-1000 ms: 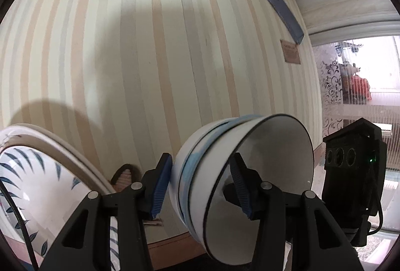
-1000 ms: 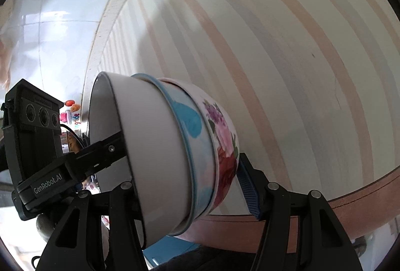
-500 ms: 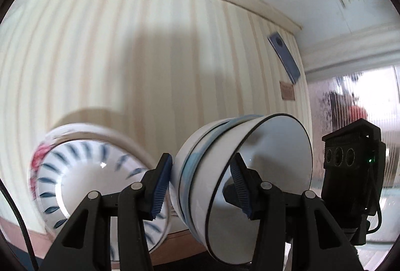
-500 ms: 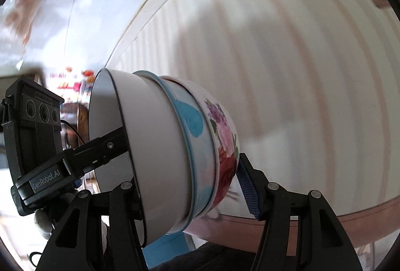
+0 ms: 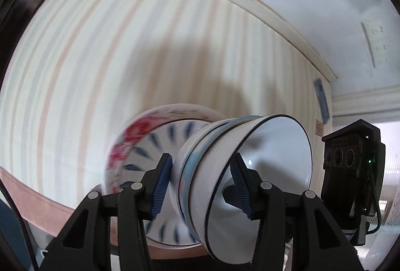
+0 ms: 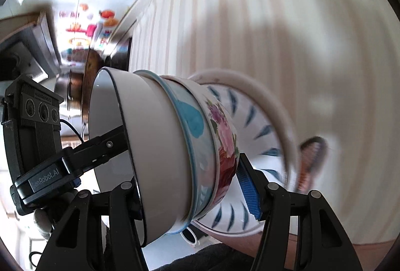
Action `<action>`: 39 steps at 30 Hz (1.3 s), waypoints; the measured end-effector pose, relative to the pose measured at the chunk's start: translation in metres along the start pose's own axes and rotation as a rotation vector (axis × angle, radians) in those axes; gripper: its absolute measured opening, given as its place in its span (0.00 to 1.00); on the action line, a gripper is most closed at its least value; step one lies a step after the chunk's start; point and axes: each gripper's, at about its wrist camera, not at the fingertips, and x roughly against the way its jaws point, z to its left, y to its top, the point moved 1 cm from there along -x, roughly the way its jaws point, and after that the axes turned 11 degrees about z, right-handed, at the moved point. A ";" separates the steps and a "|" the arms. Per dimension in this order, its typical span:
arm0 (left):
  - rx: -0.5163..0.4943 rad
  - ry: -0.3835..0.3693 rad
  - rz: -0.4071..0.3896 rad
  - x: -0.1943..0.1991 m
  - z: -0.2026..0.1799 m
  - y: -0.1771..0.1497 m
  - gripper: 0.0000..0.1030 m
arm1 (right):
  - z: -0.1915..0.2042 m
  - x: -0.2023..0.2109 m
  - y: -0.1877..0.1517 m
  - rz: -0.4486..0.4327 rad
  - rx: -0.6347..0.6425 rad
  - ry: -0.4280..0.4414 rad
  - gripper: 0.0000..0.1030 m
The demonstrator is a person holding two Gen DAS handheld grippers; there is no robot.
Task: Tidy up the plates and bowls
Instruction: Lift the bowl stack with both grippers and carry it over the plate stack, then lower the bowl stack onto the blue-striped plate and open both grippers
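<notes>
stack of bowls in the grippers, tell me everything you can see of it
The stack of bowls is three glossy, ceramic-looking bowls nested together and tipped on its side, mouth toward the left of the right wrist view. The innermost is white with a thin dark rim, the middle pale with blue patches, the outermost floral in pink and red. The left gripper and the right gripper both clamp its wall, one finger inside, one outside. A blurred plate with blue dashes stands behind it.
</notes>
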 end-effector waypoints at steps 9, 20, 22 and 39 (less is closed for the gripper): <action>0.081 -0.010 -0.014 -0.009 0.032 -0.003 0.43 | 0.012 -0.033 0.011 0.044 0.056 -0.052 0.59; 0.068 -0.001 -0.004 -0.014 0.031 -0.006 0.43 | 0.011 -0.028 0.019 0.039 0.087 -0.095 0.59; 0.060 0.004 -0.004 -0.015 0.030 -0.006 0.43 | 0.012 -0.029 0.018 0.041 0.089 -0.098 0.59; -0.043 0.222 -0.129 0.020 0.012 -0.030 0.43 | 0.026 0.007 -0.007 -0.031 0.106 -0.255 0.60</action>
